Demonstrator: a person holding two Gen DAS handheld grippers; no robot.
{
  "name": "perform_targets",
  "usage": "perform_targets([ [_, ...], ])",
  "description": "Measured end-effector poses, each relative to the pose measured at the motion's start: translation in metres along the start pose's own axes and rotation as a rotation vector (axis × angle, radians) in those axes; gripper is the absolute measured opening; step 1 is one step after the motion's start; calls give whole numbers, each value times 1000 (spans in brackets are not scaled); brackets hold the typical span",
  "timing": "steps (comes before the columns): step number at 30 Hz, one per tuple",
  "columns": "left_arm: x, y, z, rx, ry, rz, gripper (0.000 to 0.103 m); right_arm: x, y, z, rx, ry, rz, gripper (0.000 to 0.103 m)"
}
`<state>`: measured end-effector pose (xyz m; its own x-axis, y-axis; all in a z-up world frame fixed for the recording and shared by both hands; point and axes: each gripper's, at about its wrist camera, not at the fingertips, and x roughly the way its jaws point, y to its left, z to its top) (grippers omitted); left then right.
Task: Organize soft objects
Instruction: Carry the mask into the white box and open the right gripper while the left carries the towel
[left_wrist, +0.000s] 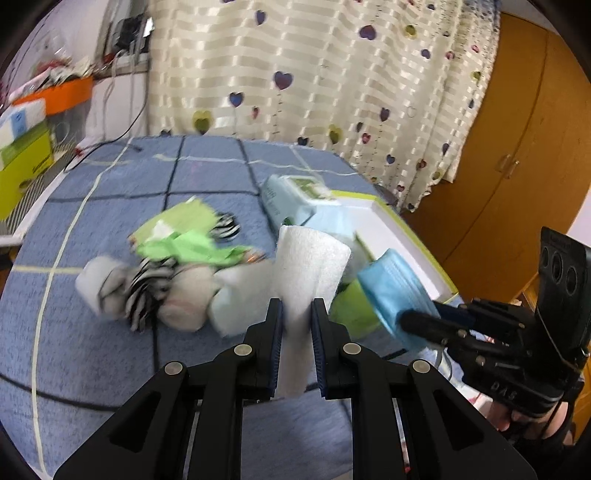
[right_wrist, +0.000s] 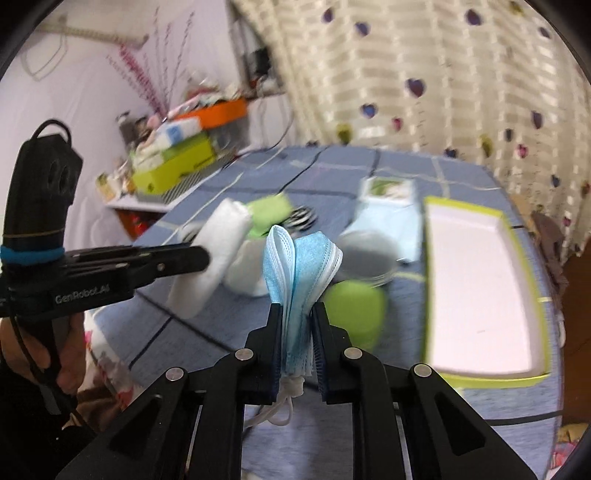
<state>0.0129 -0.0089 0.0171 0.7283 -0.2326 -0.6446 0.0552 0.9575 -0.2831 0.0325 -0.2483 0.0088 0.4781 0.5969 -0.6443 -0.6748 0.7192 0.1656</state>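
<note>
Your left gripper (left_wrist: 296, 314) is clamped on a white foam sheet (left_wrist: 308, 266), which stands up between the jaws above the blue checked bedspread (left_wrist: 110, 350). Your right gripper (right_wrist: 297, 317) is closed on a folded stack of blue face masks (right_wrist: 299, 266), their ear loops hanging under the jaws. Both loads are lifted off the bed, close beside each other. Behind them a blurred heap of soft items lies on the spread: green cloths (left_wrist: 177, 236), a zebra-striped piece (left_wrist: 147, 291) and a tissue pack (left_wrist: 295, 195). The white tray with green rim (right_wrist: 484, 295) sits to the right of the masks
</note>
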Motion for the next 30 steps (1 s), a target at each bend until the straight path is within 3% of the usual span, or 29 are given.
perform_targets([
  [12, 45, -75, 53, 62, 15, -77, 16, -22, -105, 11, 118, -44, -126, 15],
  [22, 106, -114, 75, 56, 101, -97, 16, 11, -166, 11, 173, 31, -173, 15],
  [30, 149, -130, 73, 42, 175, -82, 16, 38, -203, 5, 221, 81, -177, 15],
])
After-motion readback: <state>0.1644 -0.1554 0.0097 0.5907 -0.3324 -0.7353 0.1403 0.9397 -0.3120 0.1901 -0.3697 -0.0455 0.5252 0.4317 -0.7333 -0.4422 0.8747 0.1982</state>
